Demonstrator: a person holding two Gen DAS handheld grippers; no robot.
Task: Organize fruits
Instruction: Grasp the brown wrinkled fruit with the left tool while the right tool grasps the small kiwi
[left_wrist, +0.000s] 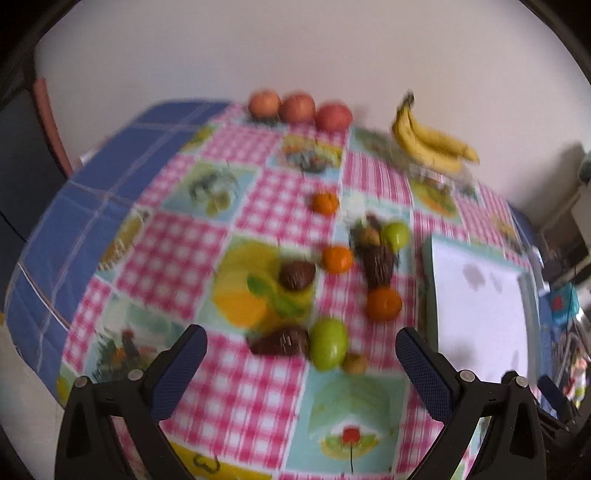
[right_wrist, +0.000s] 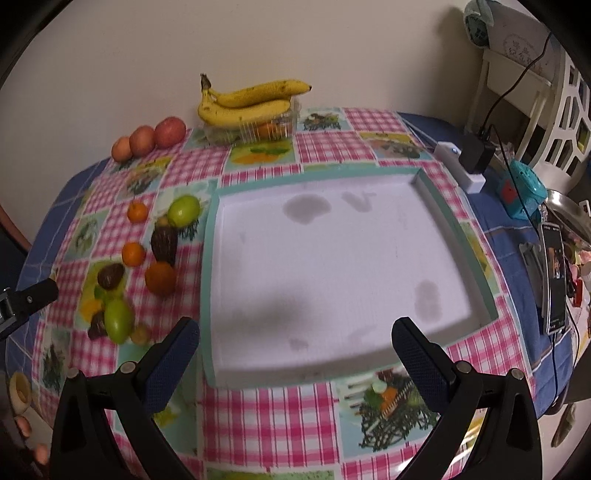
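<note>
- Both claws gape wide with nothing between their fingers: the left claw (left_wrist: 301, 352) hangs over the loose fruit, the right claw (right_wrist: 295, 343) over the near edge of the tray (right_wrist: 212, 280).
- Only the right view shows the tray whole: white, teal-rimmed, nothing in it, a few grey stains on its floor. The left view catches just its left part (left_wrist: 430, 280) and is blurred.
- Only the right view shows a clear tub (right_wrist: 255, 127) under the bananas (right_wrist: 243, 107), a white box with a black plug (right_wrist: 474, 155), a teal gadget (right_wrist: 524, 188), a phone (right_wrist: 554, 273) and a white chair (right_wrist: 532, 92) at the far right. The left claw's tip (right_wrist: 33, 295) pokes in at its left edge.
- Fruit sits left of the tray, apart from it, on the cloth (right_wrist: 258, 417).
- Counts: three apples (left_wrist: 299, 109) in a row by the wall; one bunch of bananas (left_wrist: 428, 142); three oranges (left_wrist: 384, 303); two green fruits (left_wrist: 328, 343); three dark brown fruits (left_wrist: 296, 275); two small tan ones (left_wrist: 354, 363), hard to identify.
- One green fruit touches a dark one and a tan one nearest the left claw; the other green one lies farther back beside the largest dark one.
- Pink-checked cloth with printed fruit panels covers a blue checked cover (left_wrist: 110, 177); a plain pale wall (right_wrist: 332, 44) stands behind.
</note>
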